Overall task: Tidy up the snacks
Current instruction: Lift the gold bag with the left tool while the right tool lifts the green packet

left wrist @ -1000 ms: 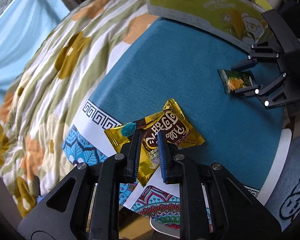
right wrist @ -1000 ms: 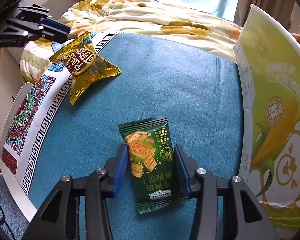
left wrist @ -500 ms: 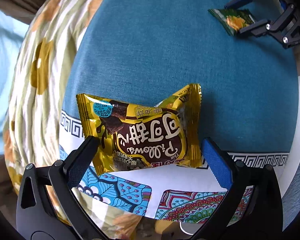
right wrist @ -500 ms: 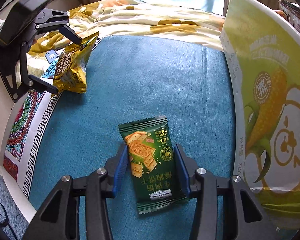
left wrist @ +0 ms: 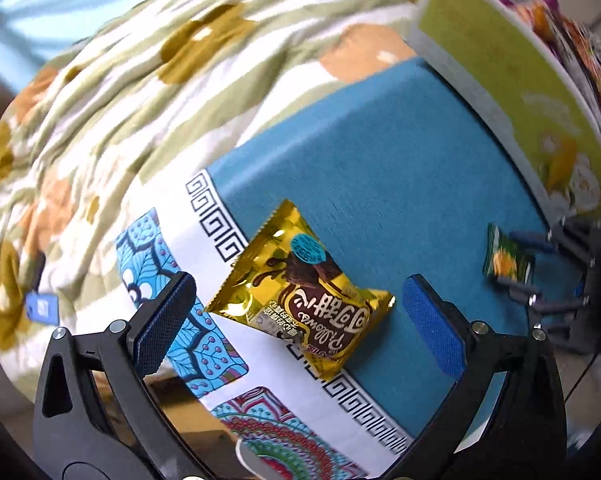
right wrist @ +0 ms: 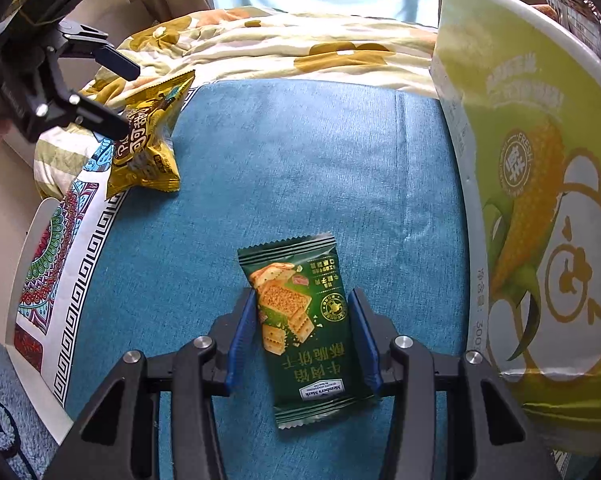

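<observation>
A gold chocolate snack packet (left wrist: pixel 304 292) lies at the patterned border of the blue cloth (left wrist: pixel 380 168). My left gripper (left wrist: pixel 298 284) stands wide open over it, both blue pads clear of the wrapper. In the right wrist view the same gold packet (right wrist: pixel 148 148) sits at the far left under the left gripper (right wrist: pixel 120 92). My right gripper (right wrist: pixel 303 296) is shut on a green cracker packet (right wrist: pixel 300 320), pads pressing its long sides, low over the cloth. The left wrist view shows that green packet (left wrist: pixel 508 260) and the right gripper (left wrist: pixel 540 272) at the right edge.
A tall yellow-green box (right wrist: pixel 540 200) printed with corn and a bear stands along the cloth's right side, with dark snack bags (right wrist: pixel 572 12) sticking out of its top. A floral quilt (right wrist: pixel 300 48) lies beyond the cloth. A small blue tag (left wrist: pixel 42 308) rests on the quilt.
My left gripper opened wide and let go of the gold packet, then rolled and shifted above it. The right gripper kept still, shut on the green packet.
</observation>
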The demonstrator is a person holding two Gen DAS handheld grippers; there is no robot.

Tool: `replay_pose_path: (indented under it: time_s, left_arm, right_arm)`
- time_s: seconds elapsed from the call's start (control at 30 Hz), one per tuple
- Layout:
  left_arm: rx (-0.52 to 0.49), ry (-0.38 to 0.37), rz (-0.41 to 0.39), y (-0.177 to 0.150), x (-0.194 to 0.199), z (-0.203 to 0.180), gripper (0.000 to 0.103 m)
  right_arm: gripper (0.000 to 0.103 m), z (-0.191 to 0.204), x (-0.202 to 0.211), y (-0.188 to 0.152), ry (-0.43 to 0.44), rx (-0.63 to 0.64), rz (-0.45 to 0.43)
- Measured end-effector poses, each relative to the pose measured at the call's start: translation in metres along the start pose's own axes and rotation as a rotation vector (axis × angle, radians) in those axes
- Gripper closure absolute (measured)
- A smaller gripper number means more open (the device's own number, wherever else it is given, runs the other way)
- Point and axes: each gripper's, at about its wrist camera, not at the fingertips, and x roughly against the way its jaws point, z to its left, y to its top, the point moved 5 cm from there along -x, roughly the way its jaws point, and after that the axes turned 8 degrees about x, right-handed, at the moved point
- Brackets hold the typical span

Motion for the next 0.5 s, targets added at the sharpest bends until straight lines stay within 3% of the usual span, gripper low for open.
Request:
replay_pose_path:
  time_s: [0.1, 0.2, 0.37, 0.43, 0.5]
  left_arm:
    - [0.228, 0.005, -0.052, -0.006, -0.001, 0.012, 0.001]
    - [0.414, -0.038, -0.044, -0.024, -0.015, 0.022, 0.001]
    - [0.446, -0.017, -0.032, -0.039, -0.040, 0.018, 0.002]
    - [0.458, -0.037, -0.030, -0.039, -0.046, 0.016, 0.009]
    - [0.468, -0.039, -0.009, -0.043, -0.051, 0.015, 0.026]
  right_arm:
    - [0.060, -0.001, 0.001, 0.000, 0.003, -0.022, -0.009]
    - [0.060, -0.001, 0.001, 0.000, -0.008, -0.040, -0.017]
    - [0.060, 0.007, 0.000, 0.000, -0.062, 0.019, -0.008]
    - [0.060, 0.009, 0.000, 0.000, -0.067, 0.040, -0.009]
    - [0.060, 0.009, -0.001, 0.001, -0.068, 0.053, -0.010]
